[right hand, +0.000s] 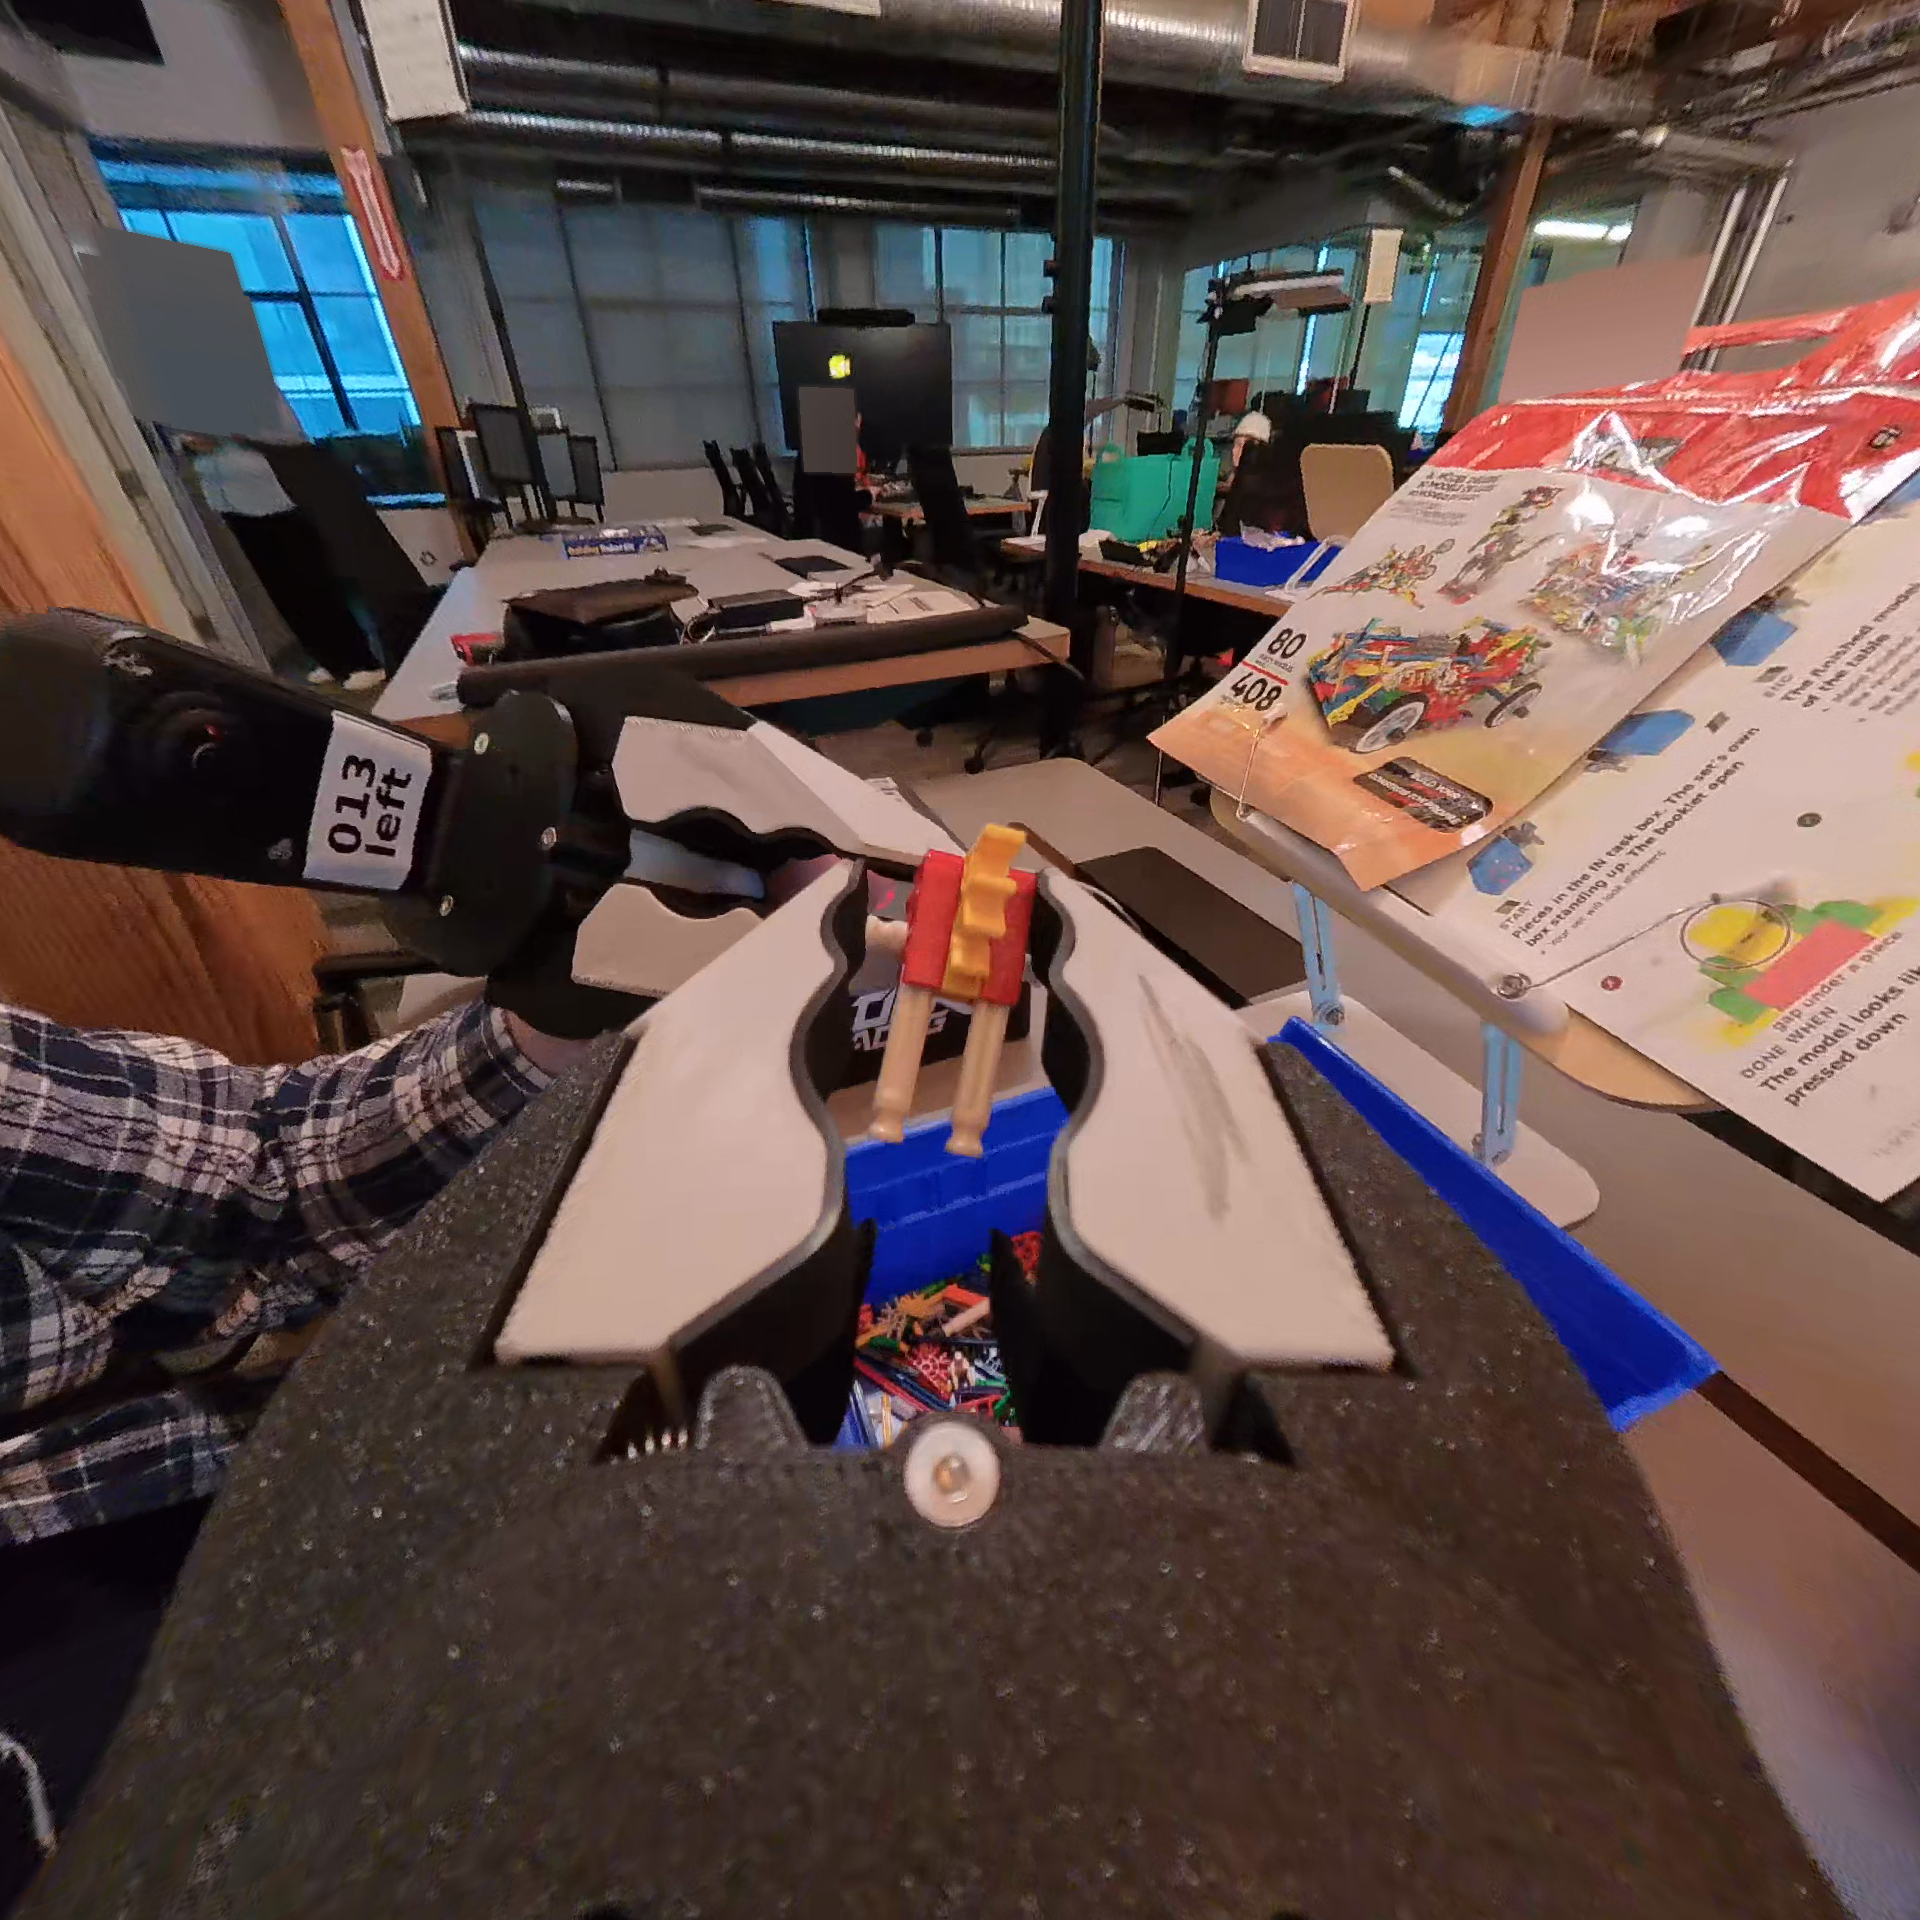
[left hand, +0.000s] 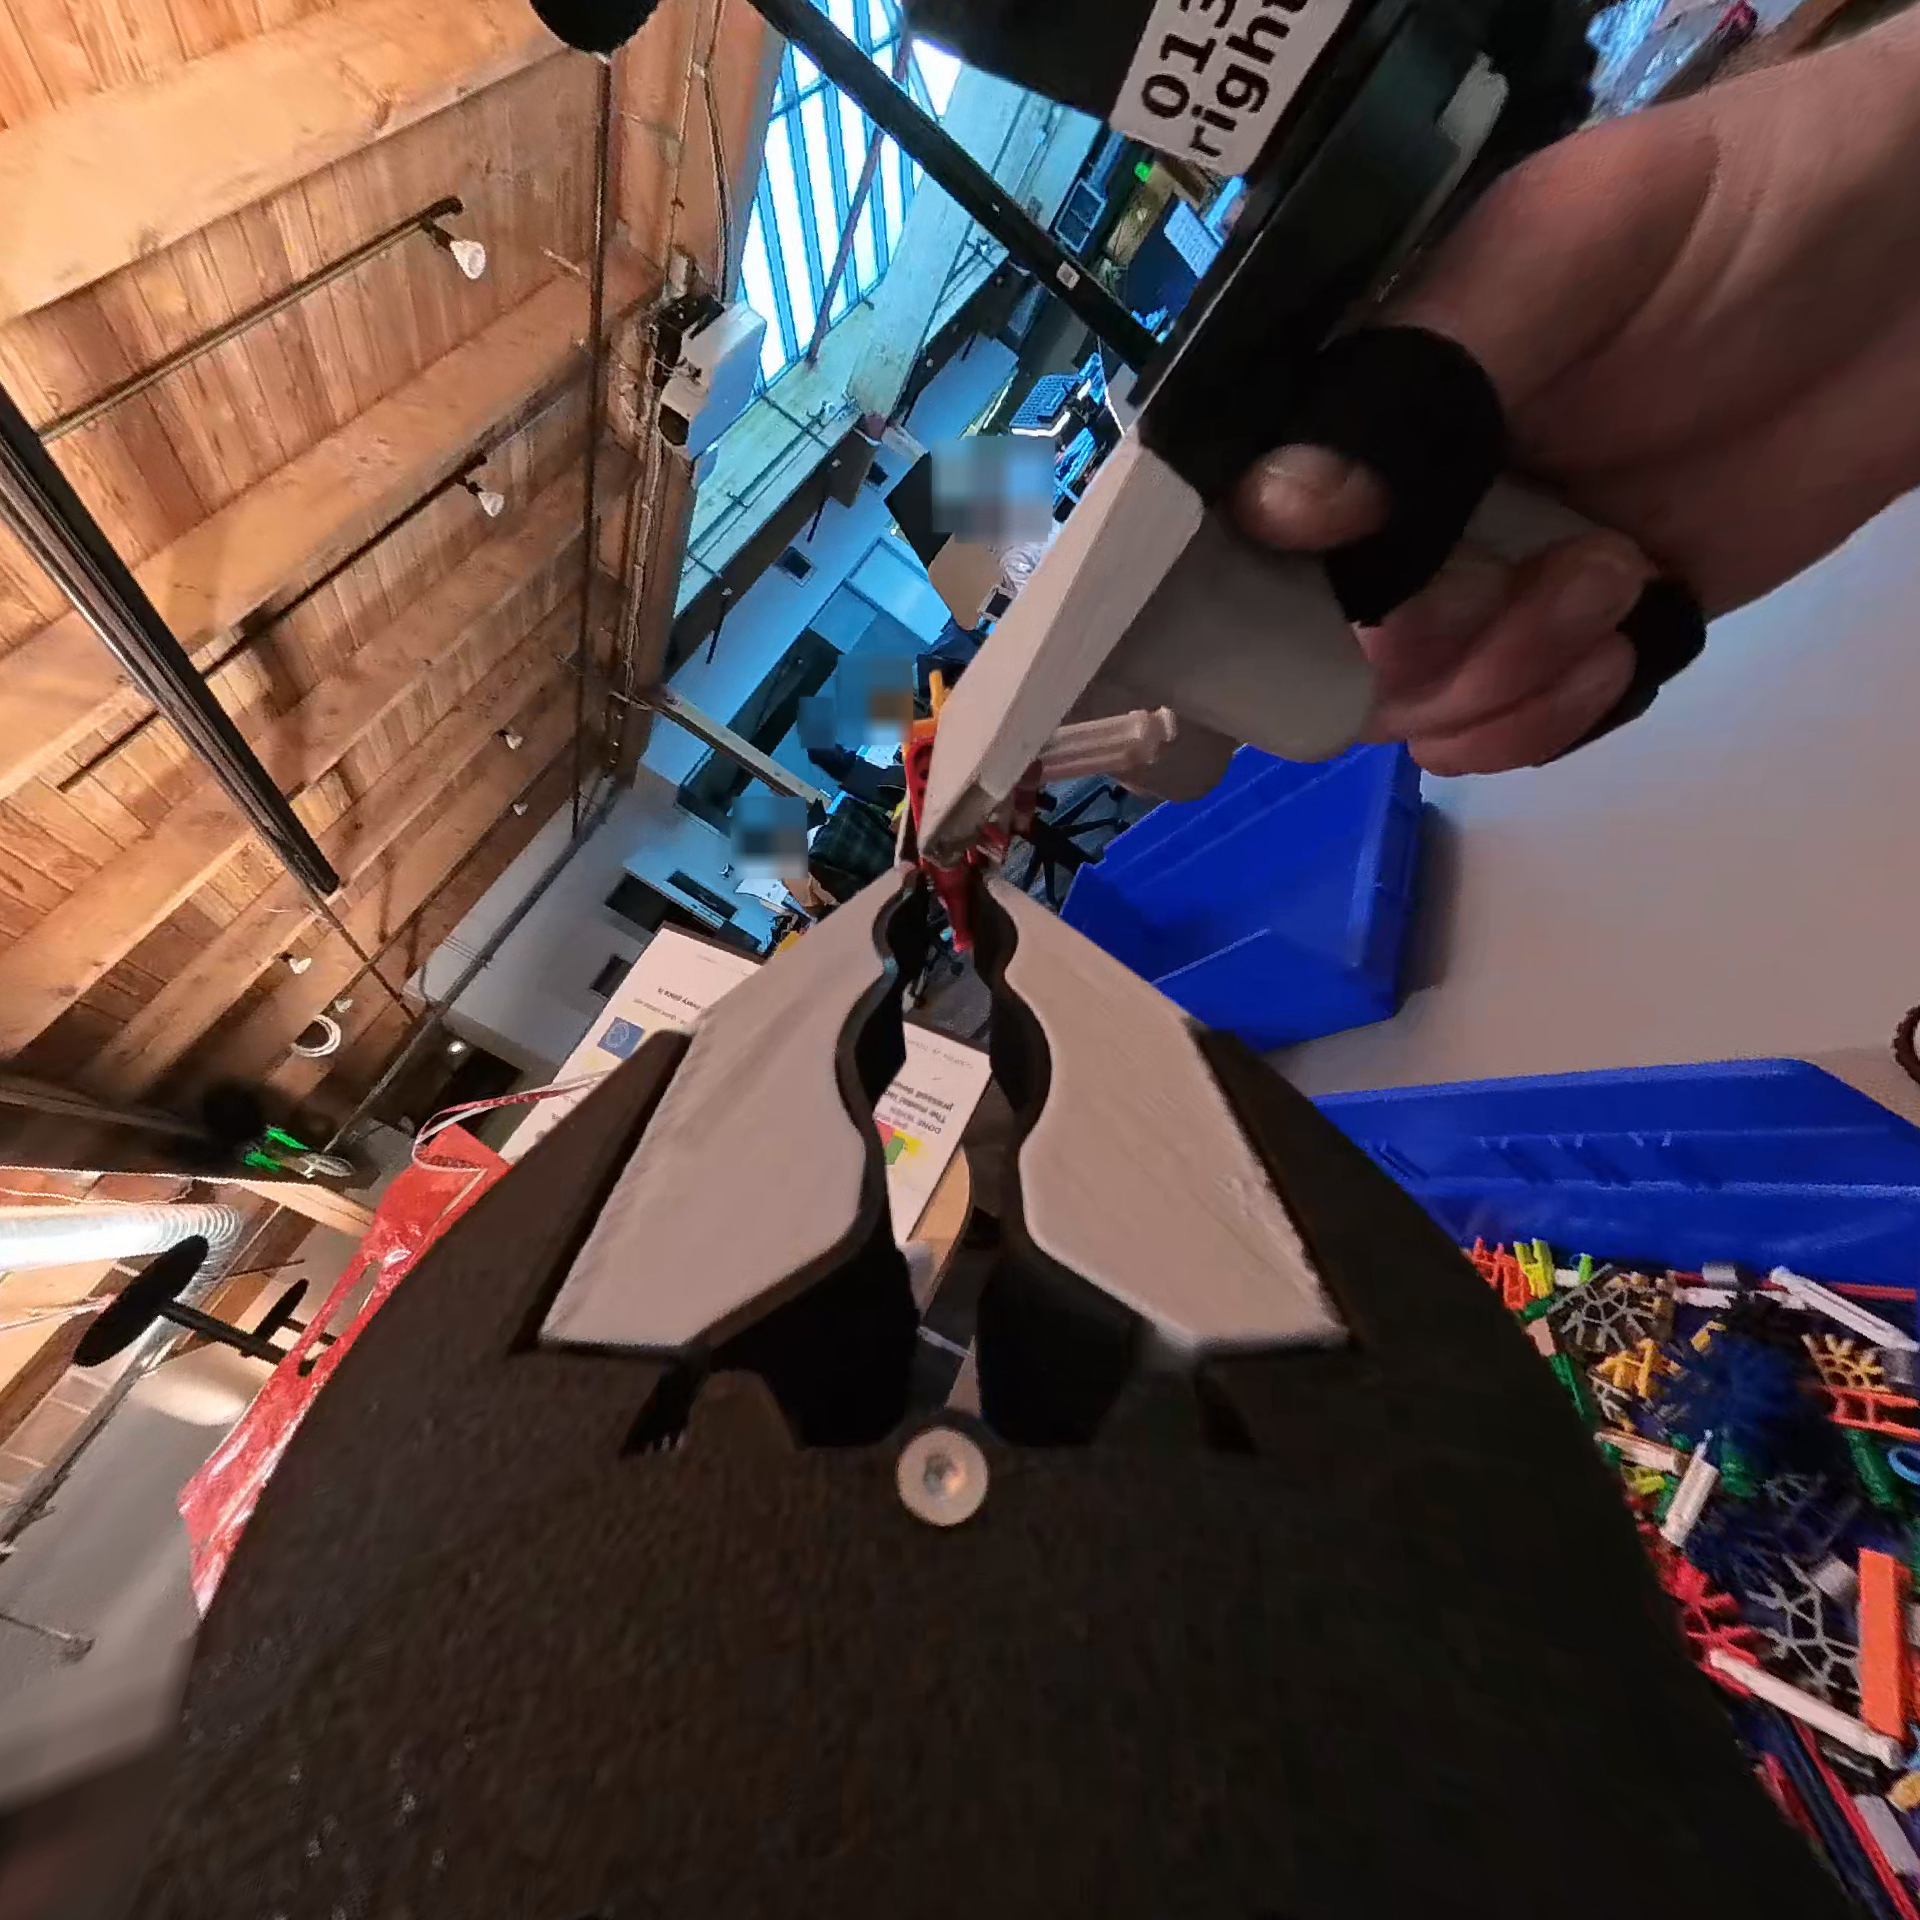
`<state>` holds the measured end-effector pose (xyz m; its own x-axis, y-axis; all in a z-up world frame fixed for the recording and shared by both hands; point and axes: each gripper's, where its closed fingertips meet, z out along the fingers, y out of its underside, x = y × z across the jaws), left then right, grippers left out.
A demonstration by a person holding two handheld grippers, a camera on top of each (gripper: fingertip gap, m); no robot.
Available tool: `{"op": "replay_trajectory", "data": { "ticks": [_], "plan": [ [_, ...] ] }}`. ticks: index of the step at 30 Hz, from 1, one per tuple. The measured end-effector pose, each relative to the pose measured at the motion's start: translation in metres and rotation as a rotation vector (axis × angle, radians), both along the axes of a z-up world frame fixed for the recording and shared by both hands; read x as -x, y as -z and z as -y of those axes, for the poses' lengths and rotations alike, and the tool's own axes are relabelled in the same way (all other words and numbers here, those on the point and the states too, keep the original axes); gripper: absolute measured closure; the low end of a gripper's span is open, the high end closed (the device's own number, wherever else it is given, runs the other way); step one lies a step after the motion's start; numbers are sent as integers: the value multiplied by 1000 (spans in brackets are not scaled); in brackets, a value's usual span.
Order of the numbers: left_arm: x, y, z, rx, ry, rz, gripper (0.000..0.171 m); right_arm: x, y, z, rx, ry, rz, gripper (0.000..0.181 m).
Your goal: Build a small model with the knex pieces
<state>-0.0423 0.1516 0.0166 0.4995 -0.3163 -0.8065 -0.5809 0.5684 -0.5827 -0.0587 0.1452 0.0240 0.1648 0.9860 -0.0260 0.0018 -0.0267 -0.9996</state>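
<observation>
right wrist view: a small ribbed plastic assembly, red blocks around a yellow connector with two tan rods hanging, sits pinched between the right gripper fingers above a blue plastic bin of mixed pieces. the left gripper fingers stand narrow, touching its red edge.

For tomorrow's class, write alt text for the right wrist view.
The right tool grips a red and yellow piece with two tan rods above a blue bin of parts. The left tool reaches in from the left.

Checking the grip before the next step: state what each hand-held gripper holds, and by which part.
The right hand-held gripper clamps the small assembly by its red connector sides. Left hand-held gripper: tips meet the same piece; hold unclear.
</observation>
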Motion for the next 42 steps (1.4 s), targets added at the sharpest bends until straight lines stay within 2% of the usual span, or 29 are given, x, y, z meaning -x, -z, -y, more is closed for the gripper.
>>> {"op": "replay_trajectory", "data": {
  "ticks": [7,14,18,20,23,27,32,37,40,42],
  "plan": [
    [-2,-8,4,-58,-21,26,169,-4,-9,5,-112,87,-92,152],
    [-12,-15,15,-81,11,74,169,-13,-19,19,-343,215,-155,153],
    [-13,-18,19,-111,7,82,171,-14,-23,24,-469,307,-129,153],
    [-13,-19,22,-127,12,71,171,-16,-25,27,-452,289,-138,159],
    [-12,-17,24,-164,-3,2,171,-17,-22,28,-401,256,-96,158],
    [-11,-17,24,-180,-17,-11,170,-19,-19,26,-377,262,-39,159],
    [-14,-18,27,-175,0,12,169,-25,-21,27,-347,267,-57,162],
    [-13,-18,25,-123,24,62,159,-34,-20,20,-304,271,-131,162],
    [-16,-11,22,-113,12,15,170,-36,-17,16,-294,276,-130,162],
    [-16,-8,19,-122,-18,-5,171,-37,-15,13,-306,292,-116,162]
  ]
}}
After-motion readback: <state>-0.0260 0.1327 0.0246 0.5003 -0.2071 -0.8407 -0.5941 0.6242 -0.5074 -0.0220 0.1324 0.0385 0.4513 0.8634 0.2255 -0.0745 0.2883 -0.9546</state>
